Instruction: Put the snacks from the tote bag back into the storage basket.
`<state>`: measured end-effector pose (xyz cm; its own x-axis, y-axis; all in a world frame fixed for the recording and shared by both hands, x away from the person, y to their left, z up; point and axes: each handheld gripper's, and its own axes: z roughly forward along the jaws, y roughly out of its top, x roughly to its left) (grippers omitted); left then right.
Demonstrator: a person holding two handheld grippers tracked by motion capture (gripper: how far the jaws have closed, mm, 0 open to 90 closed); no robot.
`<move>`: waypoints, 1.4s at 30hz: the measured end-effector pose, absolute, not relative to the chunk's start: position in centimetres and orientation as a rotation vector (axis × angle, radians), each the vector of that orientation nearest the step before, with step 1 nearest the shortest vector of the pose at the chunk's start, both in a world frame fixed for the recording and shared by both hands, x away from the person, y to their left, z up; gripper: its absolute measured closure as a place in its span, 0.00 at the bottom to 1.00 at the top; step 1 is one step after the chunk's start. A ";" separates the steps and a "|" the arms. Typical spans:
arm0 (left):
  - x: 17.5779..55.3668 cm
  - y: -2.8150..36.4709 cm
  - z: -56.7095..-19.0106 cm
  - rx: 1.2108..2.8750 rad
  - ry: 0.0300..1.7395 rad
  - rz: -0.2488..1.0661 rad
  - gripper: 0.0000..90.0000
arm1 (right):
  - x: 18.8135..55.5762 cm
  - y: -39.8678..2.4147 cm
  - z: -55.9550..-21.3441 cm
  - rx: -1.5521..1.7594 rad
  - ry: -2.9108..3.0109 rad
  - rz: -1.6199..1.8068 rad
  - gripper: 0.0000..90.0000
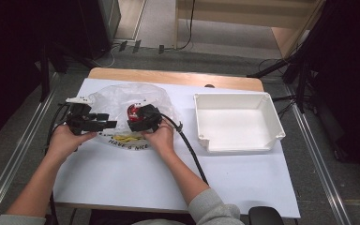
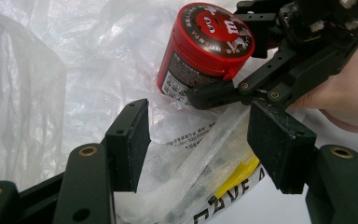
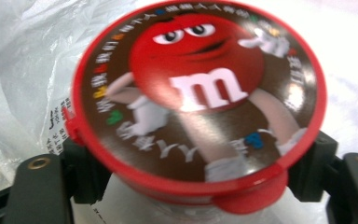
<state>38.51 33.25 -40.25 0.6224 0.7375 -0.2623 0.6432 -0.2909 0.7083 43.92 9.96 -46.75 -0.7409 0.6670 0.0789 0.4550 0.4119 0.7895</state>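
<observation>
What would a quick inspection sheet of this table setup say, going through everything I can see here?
Surface: white sheet over a wooden table; no spills seen.
Job's things: red candy can with a cartoon lid, lying over a clear plastic bag; the bag has black and yellow print.
Clutter: white tray to the right, nothing in it.
Grippers: right gripper shut on the can below its lid; left gripper open, jaws on either side of a fold of the bag.
Cables: black cable trails from the right gripper across the sheet; more cables on the floor behind the table.
Surroundings: grey floor, metal rails at both sides, dark stands, wooden furniture at the back.
</observation>
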 end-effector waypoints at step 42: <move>38.1 32.7 -40.1 2.035 1.081 0.145 0.45 | 41.6 6.1 -40.1 0.820 2.561 1.355 0.30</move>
<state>38.07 32.74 -40.07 0.6268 0.7366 -0.2539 0.6440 -0.3064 0.7010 41.65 6.05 -40.06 -0.8438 0.5200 0.1330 0.4025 0.4492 0.7976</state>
